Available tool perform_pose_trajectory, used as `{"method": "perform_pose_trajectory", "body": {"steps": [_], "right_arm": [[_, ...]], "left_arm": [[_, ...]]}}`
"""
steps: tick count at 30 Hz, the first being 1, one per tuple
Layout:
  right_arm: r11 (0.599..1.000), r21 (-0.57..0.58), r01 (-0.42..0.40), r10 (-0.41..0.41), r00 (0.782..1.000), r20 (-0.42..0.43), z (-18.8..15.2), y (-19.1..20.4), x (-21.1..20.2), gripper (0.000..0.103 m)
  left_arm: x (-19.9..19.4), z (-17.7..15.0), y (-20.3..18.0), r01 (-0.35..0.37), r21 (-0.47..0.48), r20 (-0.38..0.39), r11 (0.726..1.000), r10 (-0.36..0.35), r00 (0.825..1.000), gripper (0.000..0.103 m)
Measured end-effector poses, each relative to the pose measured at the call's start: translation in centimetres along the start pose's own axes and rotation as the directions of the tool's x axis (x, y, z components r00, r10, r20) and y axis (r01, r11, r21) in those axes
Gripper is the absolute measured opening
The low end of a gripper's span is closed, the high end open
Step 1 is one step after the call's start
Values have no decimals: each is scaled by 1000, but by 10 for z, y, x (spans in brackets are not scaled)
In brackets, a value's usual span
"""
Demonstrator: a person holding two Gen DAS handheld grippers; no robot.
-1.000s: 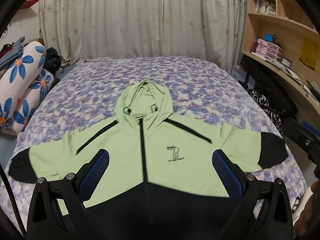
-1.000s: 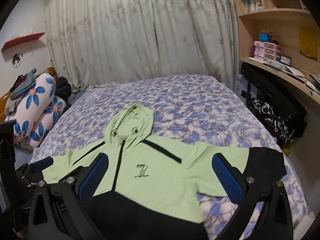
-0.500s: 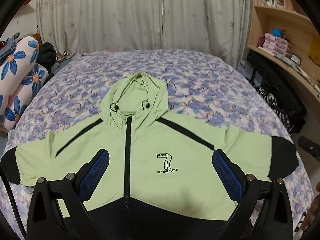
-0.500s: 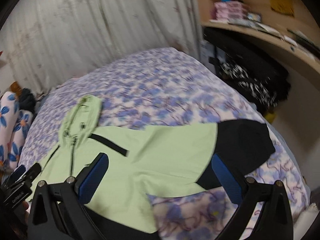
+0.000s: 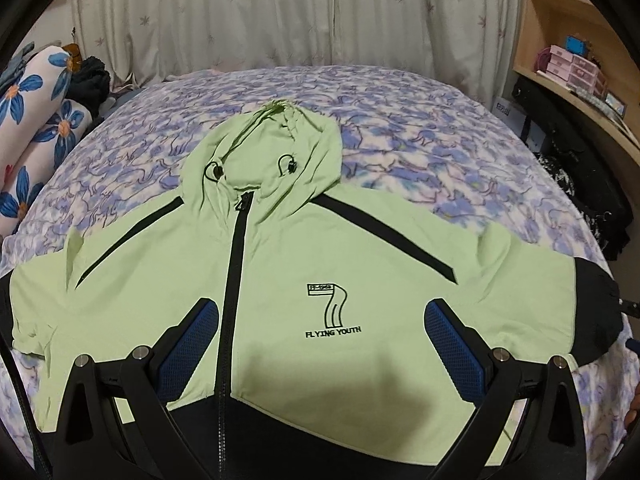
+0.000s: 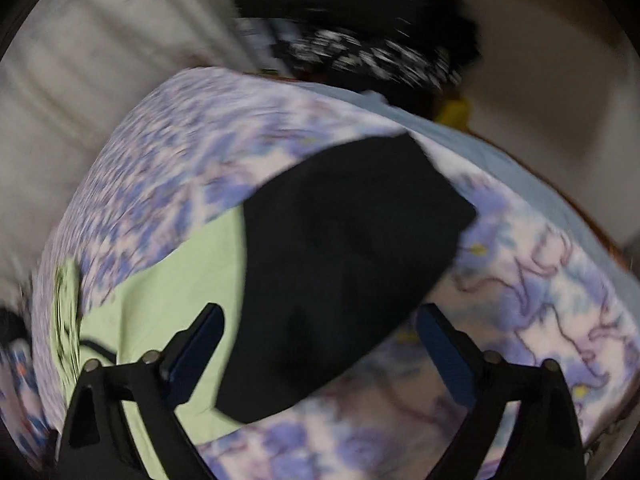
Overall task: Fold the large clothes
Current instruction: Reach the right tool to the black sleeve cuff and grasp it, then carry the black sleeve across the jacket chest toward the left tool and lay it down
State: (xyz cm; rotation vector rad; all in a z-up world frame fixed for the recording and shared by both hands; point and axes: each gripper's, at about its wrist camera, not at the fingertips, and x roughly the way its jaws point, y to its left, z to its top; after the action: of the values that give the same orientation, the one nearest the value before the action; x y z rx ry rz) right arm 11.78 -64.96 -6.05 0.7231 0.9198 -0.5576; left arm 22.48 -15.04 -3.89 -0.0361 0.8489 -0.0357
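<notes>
A light green hooded jacket (image 5: 280,264) with a black zip, black cuffs and a black hem lies spread face up on the bed (image 5: 400,120), sleeves out to both sides. My left gripper (image 5: 320,320) is open and empty, above the jacket's chest near the "7 FLYING YOUTH" logo (image 5: 332,312). In the blurred right wrist view, my right gripper (image 6: 320,336) is open and empty over the black cuff (image 6: 344,264) of the jacket's right-hand sleeve, near the bed's right edge. That cuff also shows in the left wrist view (image 5: 596,312).
The bed has a purple flowered cover. Flowered bolsters (image 5: 36,120) and dark clothes lie at its left. Curtains (image 5: 300,12) hang behind. A wooden shelf unit (image 5: 576,60) and dark bags (image 5: 580,176) stand close along the right side.
My left gripper has moved closer over the jacket's chest. My right gripper has swung right and down to the black cuff of the right-hand sleeve, its view now blurred.
</notes>
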Motion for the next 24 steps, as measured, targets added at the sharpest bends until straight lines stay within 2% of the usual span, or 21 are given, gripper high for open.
{"method": "perform_pose_trajectory", "body": {"steps": [3,6,10,12,14,16,18,20,24], "right_arm": [[997,73,-2,5,999,-37,4,-23,15,88],[992,120,-33,41,997,-69,5,-34,32,75],[990,138,-36,42,998,-44,7,-39,42,69],[991,131,-31,34,999,-26,10,-36,43,56],[993,116,-26,29,999,-25,13,-34,45,20],[994,102,-40,41,999,-9,15,-31,42,10],[997,57,-45,43,998,47,15,-20,27,8],[997,2,-82,81,991,109,13,-1,8,7],[971,-146,-189,213,962,173,-4,55,-36,7]], "left_arm": [[8,-2,0,1,-3,-8,1000,-1,1000,102],[16,-4,-3,-6,4,-15,1000,6,1000,102],[22,-9,-4,-9,11,-31,1000,9,999,102],[22,-10,-3,-7,9,-34,1000,7,999,102],[22,-11,-1,-4,3,-38,1000,5,999,102],[19,-12,2,6,-7,-40,1000,-6,999,102],[15,-13,6,11,-12,-33,1000,-11,999,102],[10,-14,10,7,-12,-23,1000,-7,1000,102],[-6,-20,27,-6,-36,2,999,6,1000,102]]}}
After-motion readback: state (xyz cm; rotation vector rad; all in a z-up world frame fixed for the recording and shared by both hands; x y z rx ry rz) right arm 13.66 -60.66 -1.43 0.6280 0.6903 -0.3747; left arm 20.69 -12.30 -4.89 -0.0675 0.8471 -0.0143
